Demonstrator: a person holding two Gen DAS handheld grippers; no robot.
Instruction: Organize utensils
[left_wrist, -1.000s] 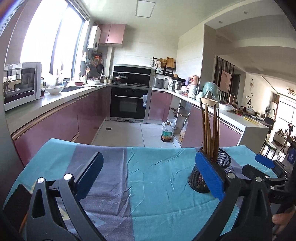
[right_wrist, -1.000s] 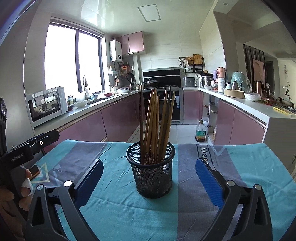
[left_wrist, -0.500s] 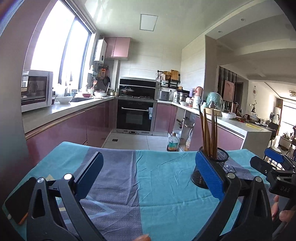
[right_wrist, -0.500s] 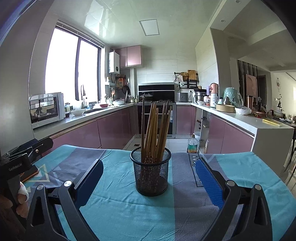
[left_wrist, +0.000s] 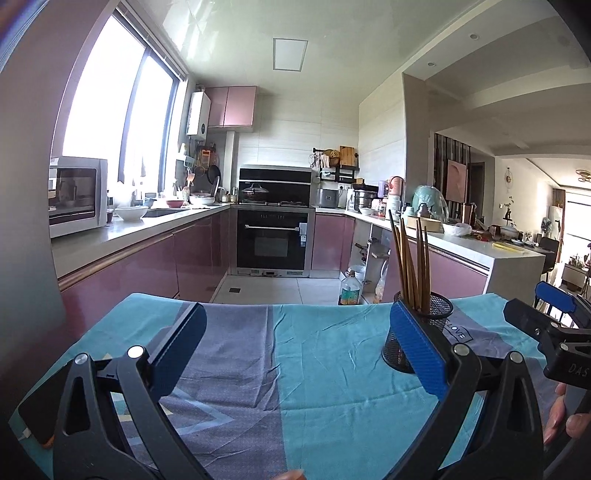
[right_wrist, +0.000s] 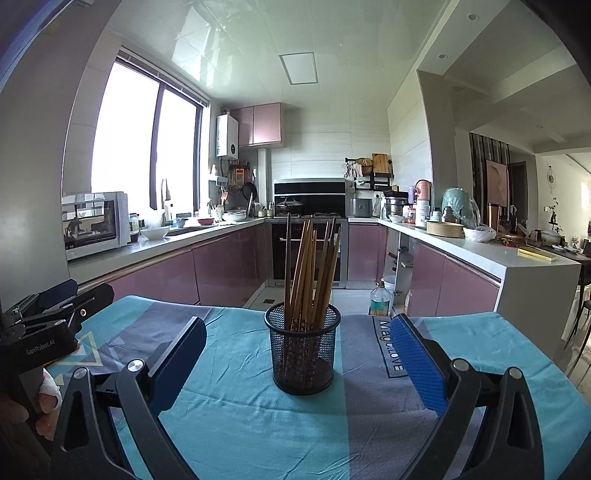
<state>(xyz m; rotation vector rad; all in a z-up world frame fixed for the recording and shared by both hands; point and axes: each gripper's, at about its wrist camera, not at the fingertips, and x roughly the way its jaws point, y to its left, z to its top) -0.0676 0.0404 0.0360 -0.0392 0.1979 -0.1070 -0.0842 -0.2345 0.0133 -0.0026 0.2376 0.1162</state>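
Here, both tools level, agape, facing chopstick holder.

A round black wire-mesh holder stands upright on the cloth-covered surface straight ahead of me, packed with long brown wooden chopsticks that lean and fan out above its rim.

This is a home kitchen: pink-fronted cabinets run under a pale counter carrying a microwave and bowls, with a built-in oven below a hob and pot. An open doorway at right shows a living area.
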